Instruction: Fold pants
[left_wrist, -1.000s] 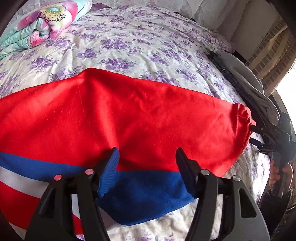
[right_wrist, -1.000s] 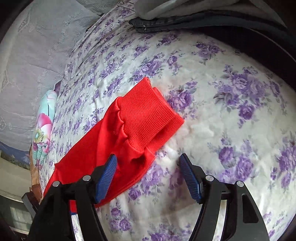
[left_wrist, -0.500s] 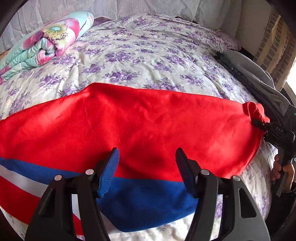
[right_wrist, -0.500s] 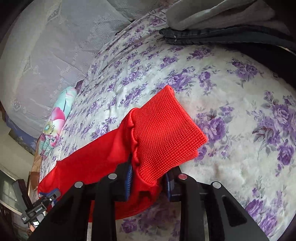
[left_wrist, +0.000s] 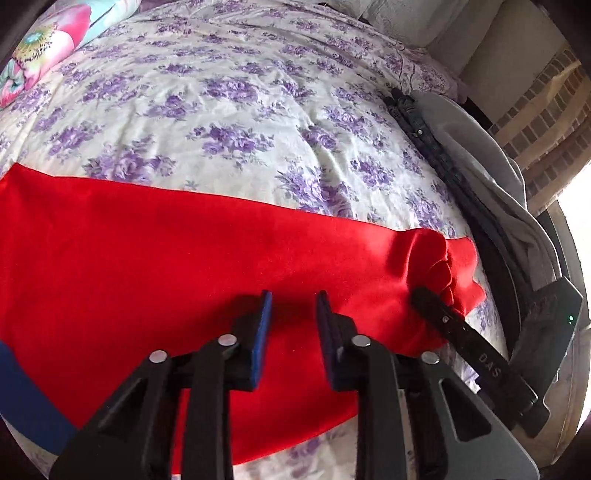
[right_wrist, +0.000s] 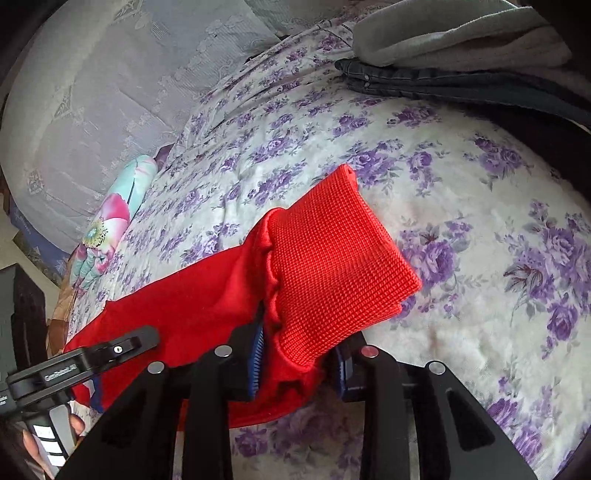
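Right gripper pinches ribbed knit cuff of red pants.

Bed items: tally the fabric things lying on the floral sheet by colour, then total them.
Red, with blue at one end: 1, the pants
Grey: 1, folded garment
Dark: 1, folded jeans
Multicoloured floral: 1, rolled blanket
Total: 4

A home bedroom; floral bedspread, pillows, folded blanket.
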